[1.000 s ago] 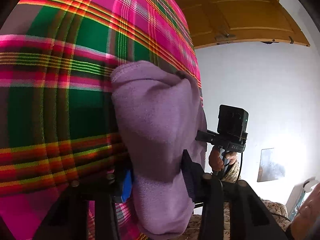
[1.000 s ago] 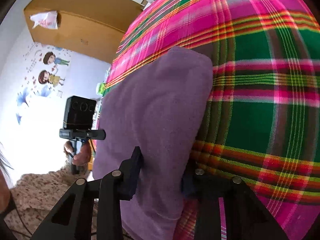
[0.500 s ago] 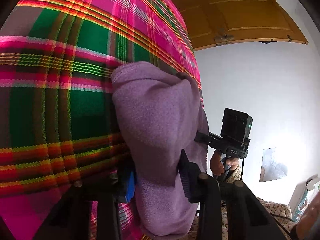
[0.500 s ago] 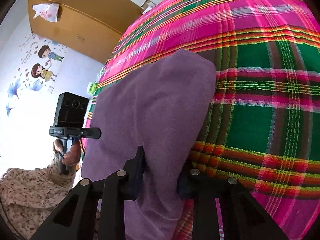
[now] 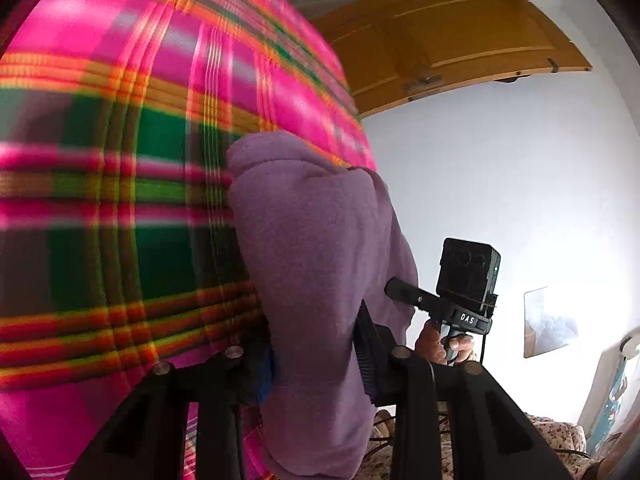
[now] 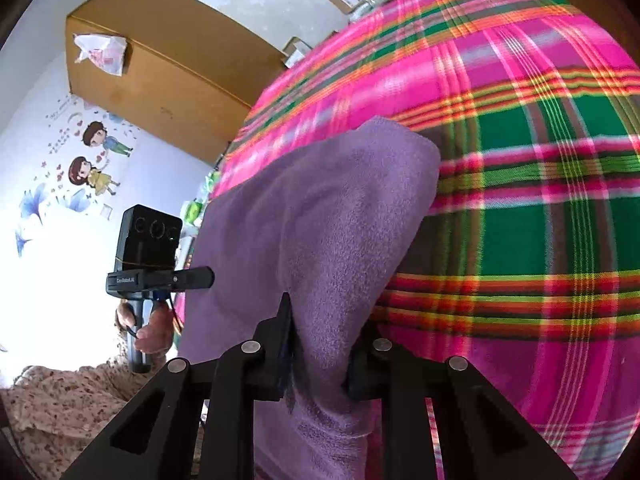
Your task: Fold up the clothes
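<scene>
The purple fleece garment [image 5: 316, 264] hangs stretched between both grippers, over the pink-and-green plaid cloth [image 5: 120, 208], which fills the 9 o'clock side of the left view and 3 o'clock of the right. The left gripper [image 5: 316, 356] is clamped on one edge, the right gripper [image 6: 320, 344] on another. A wooden cabinet [image 6: 160, 76] sits at 11 o'clock.

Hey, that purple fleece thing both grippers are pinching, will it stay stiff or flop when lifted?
Probably floppy: the purple garment bunches and droops where the right gripper and left gripper pinch it. Its fuzzy nap likely resists slipping. It looks light.
</scene>
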The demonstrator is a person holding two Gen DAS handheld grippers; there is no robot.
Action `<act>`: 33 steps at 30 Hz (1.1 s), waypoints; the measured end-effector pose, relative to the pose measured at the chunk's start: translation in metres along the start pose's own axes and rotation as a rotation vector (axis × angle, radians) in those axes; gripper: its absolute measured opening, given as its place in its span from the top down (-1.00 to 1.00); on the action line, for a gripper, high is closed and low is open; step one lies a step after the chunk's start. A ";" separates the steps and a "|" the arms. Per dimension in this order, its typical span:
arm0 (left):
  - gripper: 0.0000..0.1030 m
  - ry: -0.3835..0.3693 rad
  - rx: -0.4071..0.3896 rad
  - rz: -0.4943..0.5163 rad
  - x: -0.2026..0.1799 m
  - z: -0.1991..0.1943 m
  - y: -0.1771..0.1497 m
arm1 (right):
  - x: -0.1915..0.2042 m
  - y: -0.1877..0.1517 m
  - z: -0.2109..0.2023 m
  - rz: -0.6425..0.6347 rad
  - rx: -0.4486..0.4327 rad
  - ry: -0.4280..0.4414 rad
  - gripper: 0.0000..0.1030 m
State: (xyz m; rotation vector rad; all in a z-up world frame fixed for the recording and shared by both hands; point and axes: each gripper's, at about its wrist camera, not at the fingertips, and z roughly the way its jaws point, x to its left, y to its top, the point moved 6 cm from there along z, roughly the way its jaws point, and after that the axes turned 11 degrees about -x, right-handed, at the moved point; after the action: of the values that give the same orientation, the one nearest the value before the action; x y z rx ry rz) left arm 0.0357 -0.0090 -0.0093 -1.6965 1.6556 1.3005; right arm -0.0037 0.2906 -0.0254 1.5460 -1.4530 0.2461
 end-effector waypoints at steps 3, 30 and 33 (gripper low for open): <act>0.33 0.011 -0.031 0.014 -0.001 -0.012 0.018 | 0.018 0.008 0.006 -0.025 -0.014 0.014 0.60; 0.32 0.219 -0.256 -0.012 0.081 -0.068 0.204 | 0.107 0.117 0.186 -0.135 0.016 0.067 0.60; 0.32 0.240 -0.275 -0.025 0.096 -0.069 0.228 | 0.113 0.131 0.210 -0.152 0.021 0.064 0.60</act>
State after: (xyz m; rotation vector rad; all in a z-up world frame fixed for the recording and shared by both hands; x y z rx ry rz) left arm -0.1710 -0.1602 0.0093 -2.1000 1.6359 1.4114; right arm -0.1785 0.0854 0.0104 1.6420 -1.2800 0.2192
